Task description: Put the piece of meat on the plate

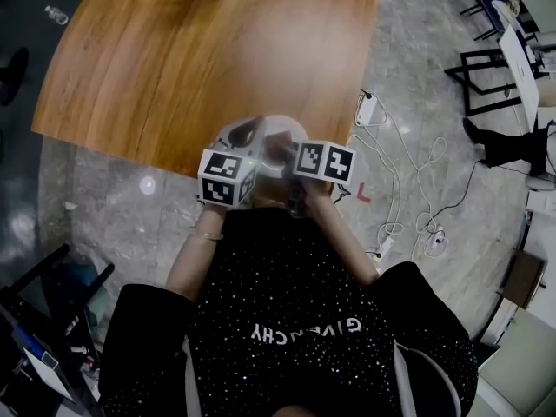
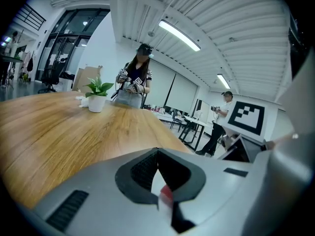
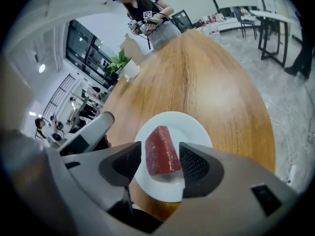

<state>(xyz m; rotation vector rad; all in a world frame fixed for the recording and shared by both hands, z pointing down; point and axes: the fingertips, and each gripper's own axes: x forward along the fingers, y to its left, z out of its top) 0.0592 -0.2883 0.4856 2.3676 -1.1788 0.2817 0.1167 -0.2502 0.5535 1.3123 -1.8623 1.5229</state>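
A: Meat (image 3: 161, 150): dark red block, lying on the white plate (image 3: 196, 126), roughly centre.

B: And the tool?

A: Right gripper (image 3: 161, 161) over the plate, jaws apart, one pad on each side of the meat. A sliver of plate shows on the left side. The right pad is right up against the meat; can't tell if it touches.

B: Other one?

A: Left gripper (image 2: 158, 173) just left of the plate, jaws together, nothing in them. A bit of white and red shows through the gap at the tips.

B: The plate sits where?

A: On the wooden table (image 3: 216, 68), at its near edge. Potted plant (image 3: 129, 65) well beyond the plate, at the far side.

B: Any writing?

A: Black speckled shirt (image 1: 304, 354), below the plate in the head view: white print, GIVENCHY, seen upside down. Both cubes carry only black-and-white square markers.
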